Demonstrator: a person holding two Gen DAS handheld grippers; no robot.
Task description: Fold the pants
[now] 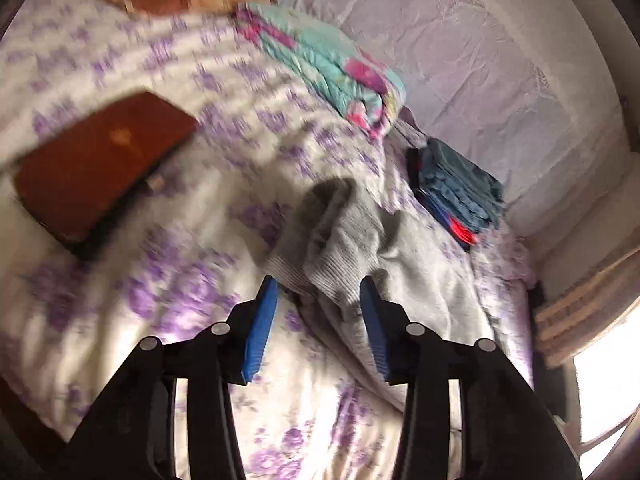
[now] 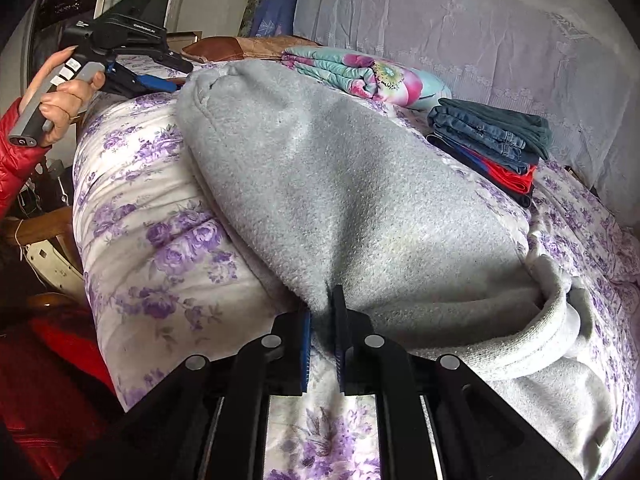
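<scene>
Grey pants (image 2: 340,200) are lying across the bed (image 2: 160,240); the right gripper (image 2: 323,320) fingers are pinching their near fold to anchor it, while the left gripper (image 1: 320,304) fingers are spreading around the ribbed cuff (image 1: 320,248).

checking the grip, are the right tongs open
No, the right tongs are pinched shut on a fold of the grey pants.

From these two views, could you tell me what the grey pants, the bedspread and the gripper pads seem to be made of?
Grey pants: probably cotton fleece, matte; the surface is nubbly and the cuff is ribbed knit.
Bedspread: likely thin woven cotton with a printed purple floral, slight sheen, soft creases.
Pads: blue, apparently moulded plastic or rubber with fine ridges along the edge; the left gripper shows them best.
</scene>
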